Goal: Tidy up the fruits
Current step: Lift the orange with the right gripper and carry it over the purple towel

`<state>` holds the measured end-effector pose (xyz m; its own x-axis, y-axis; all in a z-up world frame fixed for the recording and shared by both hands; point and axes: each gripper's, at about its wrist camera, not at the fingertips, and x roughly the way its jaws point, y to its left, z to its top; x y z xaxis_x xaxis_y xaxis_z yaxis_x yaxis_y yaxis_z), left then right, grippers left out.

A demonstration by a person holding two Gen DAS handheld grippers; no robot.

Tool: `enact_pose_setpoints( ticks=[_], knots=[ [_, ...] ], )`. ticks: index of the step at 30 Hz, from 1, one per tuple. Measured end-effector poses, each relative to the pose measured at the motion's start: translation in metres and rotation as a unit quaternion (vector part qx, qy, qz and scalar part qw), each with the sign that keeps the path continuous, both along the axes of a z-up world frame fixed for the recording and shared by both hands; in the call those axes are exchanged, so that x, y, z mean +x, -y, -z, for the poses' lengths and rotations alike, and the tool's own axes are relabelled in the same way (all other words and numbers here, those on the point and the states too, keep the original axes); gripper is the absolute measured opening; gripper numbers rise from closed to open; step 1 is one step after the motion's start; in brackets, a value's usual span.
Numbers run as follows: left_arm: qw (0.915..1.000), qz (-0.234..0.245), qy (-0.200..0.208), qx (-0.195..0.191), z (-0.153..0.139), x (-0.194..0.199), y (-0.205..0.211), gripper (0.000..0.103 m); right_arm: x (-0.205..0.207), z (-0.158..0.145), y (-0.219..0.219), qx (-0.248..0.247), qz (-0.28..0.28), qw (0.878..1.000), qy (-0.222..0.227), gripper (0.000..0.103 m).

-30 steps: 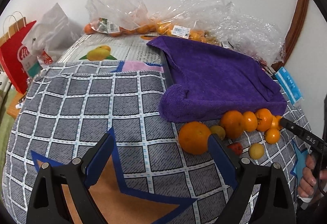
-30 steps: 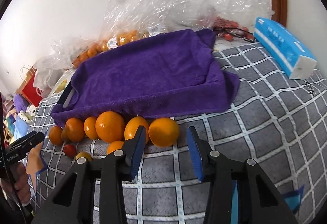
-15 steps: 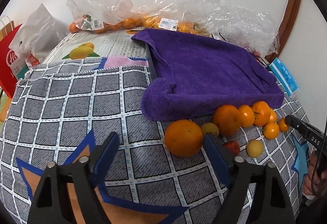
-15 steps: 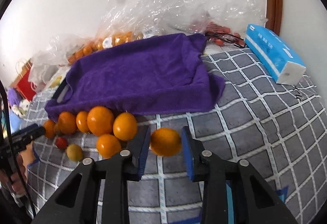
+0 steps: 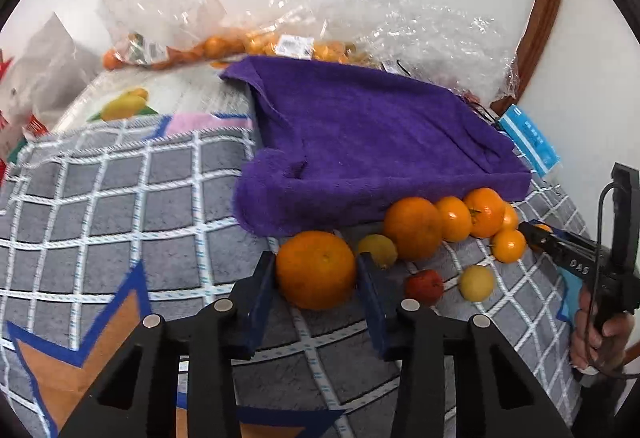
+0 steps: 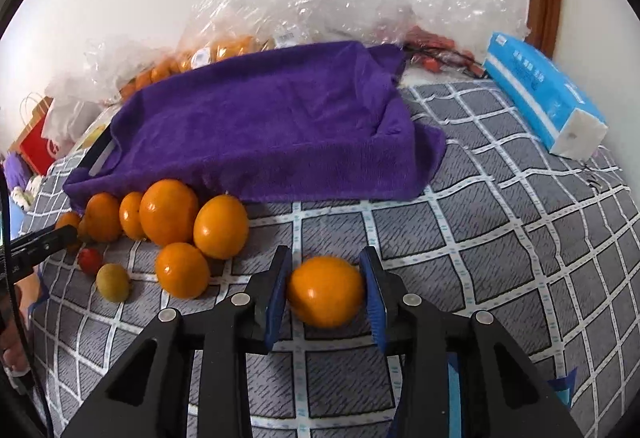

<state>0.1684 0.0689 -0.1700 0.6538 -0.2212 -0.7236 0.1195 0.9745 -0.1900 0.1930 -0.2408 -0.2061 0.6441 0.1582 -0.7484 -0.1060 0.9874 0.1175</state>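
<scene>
Two oranges sit between jaws right now, one for each hand. The left gripper (image 5: 316,263) is closing its jaws on the big orange (image 5: 316,270), and both pads look to touch its sides. The right gripper (image 6: 325,259) has the small orange (image 6: 325,292) between its jaws. Those jaws are opening a little, but the pads look to touch it too. This orange is a bit egg-shaped, with its long way going across from pad to pad.

The purple towel (image 5: 380,150) lies in front of both pairs of jaws, past the fruit, so I think each orange must go up and forward.

I count seven oranges, two little yellow fruits (image 5: 476,282) and one red fruit (image 5: 424,286).
</scene>
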Motion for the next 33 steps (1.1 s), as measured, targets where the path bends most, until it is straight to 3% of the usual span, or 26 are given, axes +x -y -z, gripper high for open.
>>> enact_pose_setpoints(
  ticks=[8, 12, 16, 18, 21, 25, 27, 29, 33],
  knots=[
    [0.9998, -0.014, -0.007, -0.01, 0.003, 0.001, -0.007, 0.04, -0.003, 0.0, 0.006, 0.013, 0.01, 1.0, 0.0, 0.037],
    [0.9997, -0.016, -0.014, -0.008, 0.005, 0.003, -0.006, 0.045, -0.011, 0.0, 0.006, 0.004, 0.008, 1.0, -0.002, 0.048],
    [0.9997, -0.013, -0.015, 0.015, 0.005, 0.004, 0.003, 0.049, -0.014, 0.0, 0.0, -0.021, 0.003, 1.0, -0.006, 0.051],
    [0.9996, -0.014, -0.015, 0.017, 0.005, 0.004, 0.003, 0.049, -0.016, 0.001, -0.003, -0.028, 0.0, 1.0, -0.008, 0.057],
    [0.9997, -0.018, -0.014, -0.002, 0.005, 0.004, -0.002, 0.049, -0.017, 0.002, -0.006, -0.041, -0.002, 0.999, -0.009, 0.057],
    [0.999, -0.037, -0.013, -0.02, 0.006, 0.003, -0.01, 0.039, -0.024, 0.002, -0.004, -0.047, 0.002, 0.999, -0.009, 0.059],
    [0.9988, -0.04, -0.012, -0.027, 0.006, 0.002, -0.012, 0.038, -0.025, 0.002, -0.001, -0.041, 0.006, 0.999, -0.009, 0.059],
    [0.9989, -0.039, -0.009, -0.024, 0.005, 0.001, -0.01, 0.038, -0.024, 0.002, 0.0, -0.037, 0.008, 0.999, -0.008, 0.059],
    [0.9989, -0.034, 0.004, -0.033, 0.002, -0.005, -0.008, 0.038, -0.026, 0.002, 0.005, -0.032, 0.02, 0.999, -0.002, 0.037]
  ],
)
